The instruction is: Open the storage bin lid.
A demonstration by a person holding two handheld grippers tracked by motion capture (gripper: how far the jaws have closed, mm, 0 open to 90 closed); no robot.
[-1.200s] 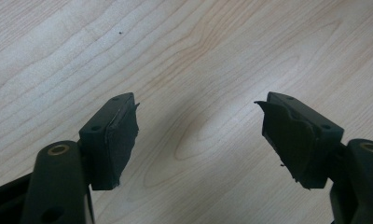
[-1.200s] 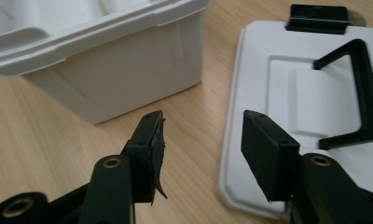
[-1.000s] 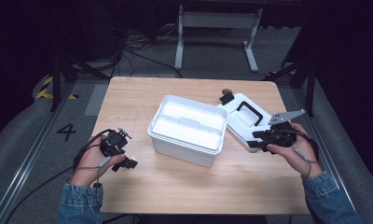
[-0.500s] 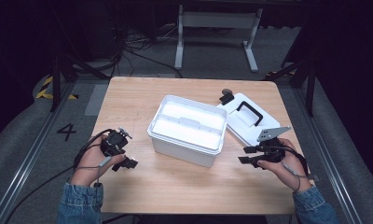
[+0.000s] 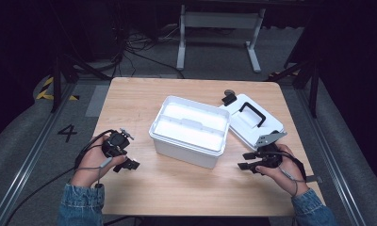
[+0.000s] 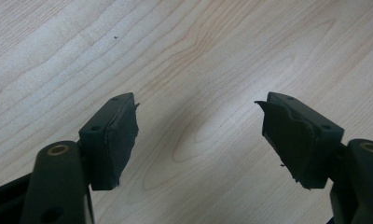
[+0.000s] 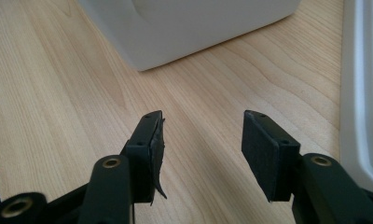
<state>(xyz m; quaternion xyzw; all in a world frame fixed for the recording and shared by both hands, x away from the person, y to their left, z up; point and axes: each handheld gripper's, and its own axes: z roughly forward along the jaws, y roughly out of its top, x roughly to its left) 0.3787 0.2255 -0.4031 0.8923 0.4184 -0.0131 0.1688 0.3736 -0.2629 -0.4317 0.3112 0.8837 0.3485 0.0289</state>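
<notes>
The white box stands open near the middle of the wooden table, between the two hands; what lies inside is washed out by glare, so only a low inner divider can be made out. In the right gripper view just one lower corner of it shows, cut off by the top edge. Its lid, with a black handle, lies flat just beside the box on the right, touching or nearly touching it — which of the two I cannot tell. A small dark object sits at the lid's far corner, too small to identify.

The right gripper hovers low over the table near the box's front right corner, jaws spread and empty; bare wood shows between them in its own view, with the lid's pale rim along the right edge. The left gripper is held well apart from the box on the left — jaws likewise wide, nothing between them but wood grain.

The near strip of table in front of the box is bare wood. Beyond the far edge, a white frame and cables lie in shadow.
</notes>
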